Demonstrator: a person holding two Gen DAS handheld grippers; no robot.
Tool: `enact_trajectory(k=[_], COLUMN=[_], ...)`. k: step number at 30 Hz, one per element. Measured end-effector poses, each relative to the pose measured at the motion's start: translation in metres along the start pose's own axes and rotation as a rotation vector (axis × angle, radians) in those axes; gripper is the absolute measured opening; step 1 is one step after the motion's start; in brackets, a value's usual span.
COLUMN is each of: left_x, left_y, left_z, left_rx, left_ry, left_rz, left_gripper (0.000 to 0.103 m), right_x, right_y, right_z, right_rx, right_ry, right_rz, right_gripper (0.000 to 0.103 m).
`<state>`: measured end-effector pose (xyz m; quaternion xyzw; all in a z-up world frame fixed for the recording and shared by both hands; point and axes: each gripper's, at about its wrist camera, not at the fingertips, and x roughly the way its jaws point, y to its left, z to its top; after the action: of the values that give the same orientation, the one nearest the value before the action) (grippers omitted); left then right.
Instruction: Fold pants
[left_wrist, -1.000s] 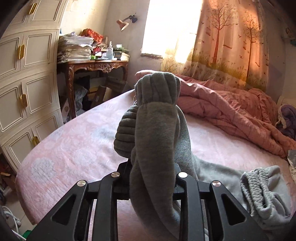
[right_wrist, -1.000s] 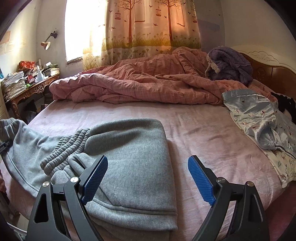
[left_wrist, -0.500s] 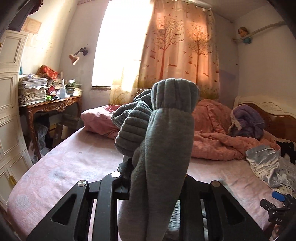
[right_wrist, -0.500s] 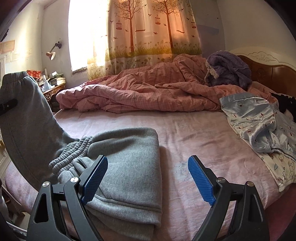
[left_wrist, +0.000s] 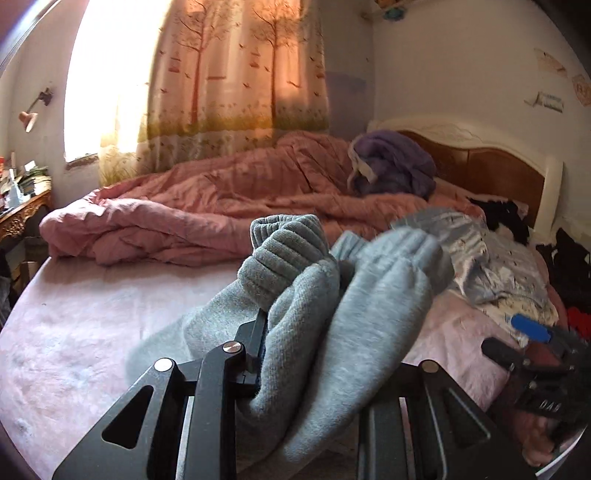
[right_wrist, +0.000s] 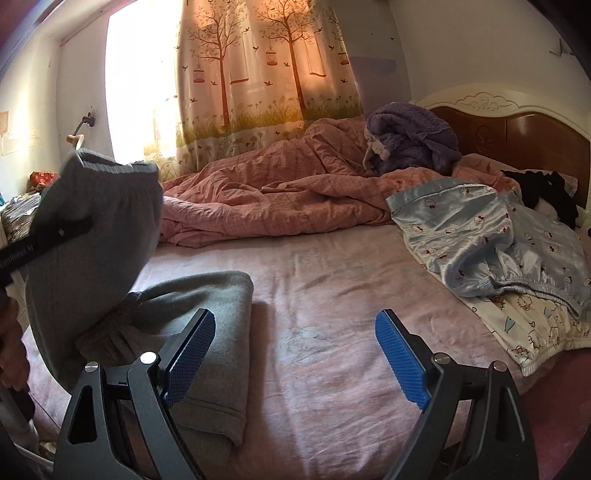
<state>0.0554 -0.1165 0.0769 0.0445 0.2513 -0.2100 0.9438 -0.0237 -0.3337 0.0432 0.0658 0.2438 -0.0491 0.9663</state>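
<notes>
The grey sweatpants (right_wrist: 207, 317) lie partly folded on the pink bed (right_wrist: 332, 280) at the lower left of the right wrist view. My left gripper (left_wrist: 314, 354) is shut on a bunched end of the pants (left_wrist: 332, 306) and holds it lifted above the bed; that raised end shows in the right wrist view (right_wrist: 92, 236) at the left. A ribbed cuff (left_wrist: 284, 254) sticks up beside the grip. My right gripper (right_wrist: 291, 354) is open and empty, low over the bed, its left finger (right_wrist: 188, 347) over the folded pants' edge. It also shows in the left wrist view (left_wrist: 532, 332).
A rumpled pink quilt (right_wrist: 280, 192) lies across the back of the bed. A purple blanket (right_wrist: 410, 140) sits by the wooden headboard (right_wrist: 517, 133). Light blue printed pyjamas (right_wrist: 491, 243) lie at the right. A cluttered desk (left_wrist: 22, 206) stands at the far left.
My left gripper has swung to the right with the pants' end, carrying it over toward the folded part. My right gripper has stayed open in about the same place.
</notes>
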Motion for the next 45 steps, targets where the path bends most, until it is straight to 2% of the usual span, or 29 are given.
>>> enact_trajectory(k=[3,6,7,11,14,17,20,22,25,27,28,30,32,33,35,38,41,45], left_x=[0.034,0.049,0.053,0.054,0.033,0.014,-0.008,-0.023,-0.04,-0.047,-0.047,-0.041,-0.032,-0.026,-0.015,0.001,0.008,0.008], left_y=[-0.022,-0.036,-0.04,-0.04,-0.021,-0.001,0.017,0.026,0.043,0.058,0.064,0.078,0.089,0.096,0.105,0.114,0.124,0.136], left_z=[-0.024,-0.043,-0.046,-0.058,-0.057,-0.053,-0.053,-0.054,-0.055,-0.055,-0.055,-0.057,-0.062,-0.066,-0.076,-0.094,-0.109,-0.116], left_rx=[0.08,0.145,0.152,0.17,0.087,-0.012,-0.048,-0.049,-0.073,-0.092,-0.097,-0.101,-0.11,-0.126,-0.156,-0.19,-0.267,-0.344], left_ry=[0.089,0.107,0.125,0.216,0.2,0.197,0.177,0.143,0.084,0.05,0.038,0.041,0.05,0.066,0.111,0.175,0.208,0.214], left_rz=[-0.009,0.024,0.012,-0.011,-0.079,-0.136,-0.177,-0.156,-0.091,-0.037,-0.001,0.114,0.187,0.203,0.211,0.224,0.187,0.136], left_gripper=[0.023,0.025,0.026,0.044,0.056,0.075,0.075,0.076,0.077,0.078,0.078,0.078,0.077,0.077,0.077,0.077,0.078,0.079], right_x=[0.002,0.006,0.008,0.017,0.022,0.032,0.045,0.054,0.068,0.075,0.079,0.086,0.093,0.097,0.11,0.128,0.141,0.158], right_y=[-0.012,-0.02,-0.021,-0.02,-0.016,-0.012,-0.009,-0.006,-0.001,0.004,0.007,0.013,0.016,0.017,0.019,0.03,0.036,0.044], right_z=[0.001,0.002,0.001,-0.004,-0.007,-0.011,-0.015,-0.017,-0.017,-0.016,-0.015,-0.012,-0.009,-0.008,-0.007,-0.01,-0.011,-0.011], right_rx=[0.011,0.034,0.047,0.07,0.073,0.082,0.121,0.136,0.135,0.119,0.111,0.095,0.101,0.108,0.115,0.071,0.085,0.068], right_ry=[-0.001,0.008,0.014,0.054,0.064,0.109,0.163,0.186,0.211,0.227,0.236,0.257,0.267,0.279,0.328,0.393,0.42,0.433], right_rz=[-0.016,-0.018,-0.015,0.038,0.05,0.116,0.198,0.242,0.262,0.269,0.279,0.298,0.332,0.35,0.386,0.453,0.539,0.516], right_gripper=[0.09,0.09,0.09,0.09,0.09,0.09,0.09,0.09,0.087,0.073,0.07,0.053,0.049,0.041,0.033,0.033,0.033,0.033])
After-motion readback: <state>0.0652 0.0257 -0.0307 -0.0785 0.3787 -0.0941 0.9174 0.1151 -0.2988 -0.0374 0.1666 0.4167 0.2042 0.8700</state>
